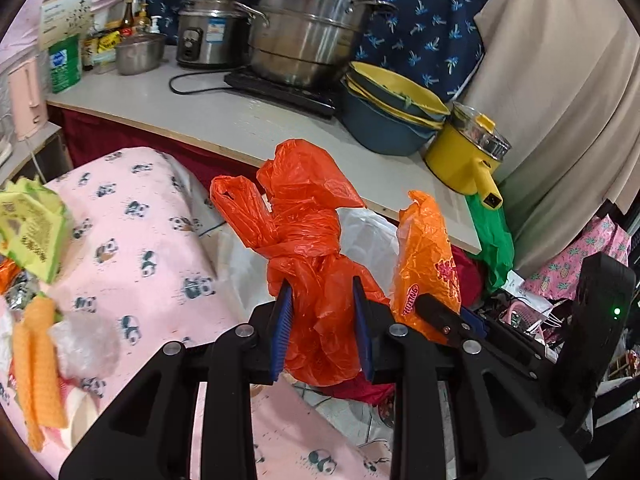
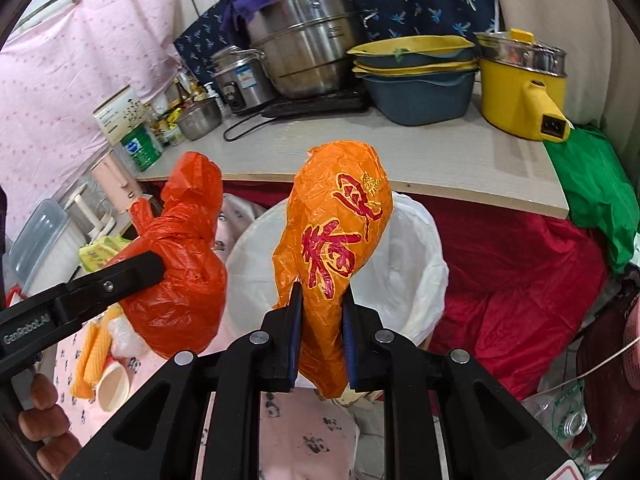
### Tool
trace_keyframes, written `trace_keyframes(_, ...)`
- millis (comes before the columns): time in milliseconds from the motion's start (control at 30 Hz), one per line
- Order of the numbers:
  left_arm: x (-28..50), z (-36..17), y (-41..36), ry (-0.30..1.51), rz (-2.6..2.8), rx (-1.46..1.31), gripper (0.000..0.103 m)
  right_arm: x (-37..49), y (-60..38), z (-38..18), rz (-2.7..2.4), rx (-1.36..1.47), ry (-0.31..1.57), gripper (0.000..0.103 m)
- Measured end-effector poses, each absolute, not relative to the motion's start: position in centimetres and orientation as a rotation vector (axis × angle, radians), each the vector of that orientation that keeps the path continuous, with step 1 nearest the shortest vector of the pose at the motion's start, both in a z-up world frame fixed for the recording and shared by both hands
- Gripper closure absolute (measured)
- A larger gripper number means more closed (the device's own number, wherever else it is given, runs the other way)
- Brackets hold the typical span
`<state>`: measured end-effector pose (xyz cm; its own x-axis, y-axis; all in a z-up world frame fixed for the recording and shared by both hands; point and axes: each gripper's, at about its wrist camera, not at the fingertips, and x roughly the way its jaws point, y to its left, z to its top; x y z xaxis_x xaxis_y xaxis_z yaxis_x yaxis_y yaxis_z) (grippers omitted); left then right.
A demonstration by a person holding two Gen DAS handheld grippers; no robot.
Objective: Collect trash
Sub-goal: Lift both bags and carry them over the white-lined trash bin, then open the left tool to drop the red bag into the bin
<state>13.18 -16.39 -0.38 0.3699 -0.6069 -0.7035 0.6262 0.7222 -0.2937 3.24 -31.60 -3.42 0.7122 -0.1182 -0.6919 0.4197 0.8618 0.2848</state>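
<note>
My left gripper [image 1: 322,288] is shut on a crumpled red-orange plastic bag [image 1: 308,216], which sticks up between its blue pads. My right gripper [image 2: 322,296] is shut on an orange plastic bag with red characters [image 2: 340,224]. Each view shows the other gripper too: the right gripper [image 1: 436,312] with its orange bag [image 1: 428,256], and the left gripper [image 2: 160,264] with its red-orange bag [image 2: 180,272]. Just beyond both bags stands a bin lined with a white plastic bag [image 2: 416,248], its liner [image 1: 368,232] partly hidden in the left wrist view.
More trash lies on the pink panda-print cloth [image 1: 132,216] at left: a yellow-green wrapper [image 1: 32,228], orange wrappers [image 1: 38,360], clear plastic, a paper cup [image 2: 114,386]. Behind is a table edge [image 2: 400,184] with steel pots, stacked basins, a yellow electric pot [image 2: 520,92]. Red cloth [image 2: 520,280] hangs below.
</note>
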Motion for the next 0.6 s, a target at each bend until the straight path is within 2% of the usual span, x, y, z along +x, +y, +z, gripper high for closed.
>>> trace_keyframes(167, 14.5, -2.1, -18.9, 0.931, -0.831, 0.011, 0.07, 3.2, -32.8, -4.2, -0.337, 0.467, 0.733, 0.086)
trace_keyframes(300, 15.3, -2.7, -20.1, 0.93, -0.81, 0.017, 0.057, 3.5, -33.4, -4.6, -0.351, 0.474, 0.736, 0.086)
trace_keyframes(433, 15.7, -2.7, -19.8, 0.925, -0.783, 0.021, 0.054, 3.7, -33.5, -4.7, -0.354, 0.475, 0.737, 0.083)
trace_keyframes(500, 15.7, -2.5, -19.3, 0.91, -0.762, 0.022, 0.043, 4.0, -33.5, -4.8, -0.35, 0.474, 0.736, 0.081)
trace_keyframes(600, 15.7, -2.1, -18.6, 0.889, -0.731, 0.022, 0.04, 4.5, -33.4, -4.8, -0.344, 0.465, 0.735, 0.078)
